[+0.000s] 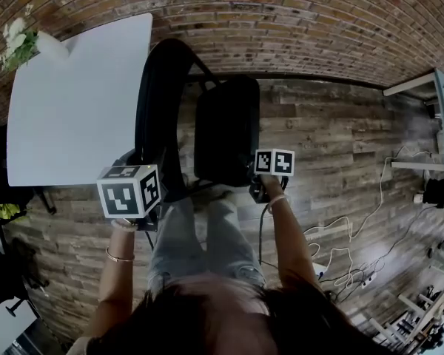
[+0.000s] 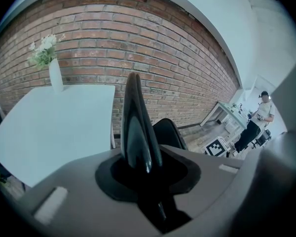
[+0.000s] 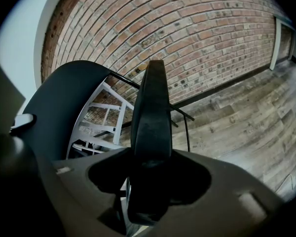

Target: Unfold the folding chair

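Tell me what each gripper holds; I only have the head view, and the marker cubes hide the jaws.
Observer: The left gripper is shut on the thin rim of the chair's backrest.
Operator: Now the right.
Observer: The right gripper is shut on the edge of the seat.
Operator: Report anyone nearby.
Observer: The left gripper view shows a person standing near a white desk.
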The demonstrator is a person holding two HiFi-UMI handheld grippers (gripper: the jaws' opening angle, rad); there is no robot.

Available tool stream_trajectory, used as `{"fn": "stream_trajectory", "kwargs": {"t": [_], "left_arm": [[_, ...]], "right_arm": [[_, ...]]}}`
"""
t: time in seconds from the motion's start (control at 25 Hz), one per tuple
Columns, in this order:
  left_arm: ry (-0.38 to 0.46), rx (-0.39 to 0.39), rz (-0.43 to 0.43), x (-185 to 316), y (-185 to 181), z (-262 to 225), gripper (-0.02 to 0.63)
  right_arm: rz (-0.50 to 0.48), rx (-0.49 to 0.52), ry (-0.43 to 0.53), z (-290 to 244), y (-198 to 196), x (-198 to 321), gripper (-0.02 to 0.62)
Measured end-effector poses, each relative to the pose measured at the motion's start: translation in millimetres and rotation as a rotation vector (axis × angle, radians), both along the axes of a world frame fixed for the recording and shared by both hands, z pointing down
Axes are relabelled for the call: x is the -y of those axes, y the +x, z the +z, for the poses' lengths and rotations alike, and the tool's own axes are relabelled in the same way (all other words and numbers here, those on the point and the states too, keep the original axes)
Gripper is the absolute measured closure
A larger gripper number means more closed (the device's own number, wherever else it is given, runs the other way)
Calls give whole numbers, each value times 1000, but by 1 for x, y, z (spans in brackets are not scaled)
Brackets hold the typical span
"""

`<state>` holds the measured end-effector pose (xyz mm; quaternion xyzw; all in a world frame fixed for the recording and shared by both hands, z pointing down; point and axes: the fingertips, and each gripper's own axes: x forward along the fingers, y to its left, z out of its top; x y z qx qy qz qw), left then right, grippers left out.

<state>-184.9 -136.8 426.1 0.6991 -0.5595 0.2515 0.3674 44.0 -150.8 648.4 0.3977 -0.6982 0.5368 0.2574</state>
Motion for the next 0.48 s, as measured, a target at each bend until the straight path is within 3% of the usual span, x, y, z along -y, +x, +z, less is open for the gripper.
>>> {"fn": "stream_trajectory", "kwargs": {"t": [0.48], "left_arm": [[-10,24,-32,4,5,12,505]], "right_arm": [[14,-3,-21,18,34,4,376]]}}
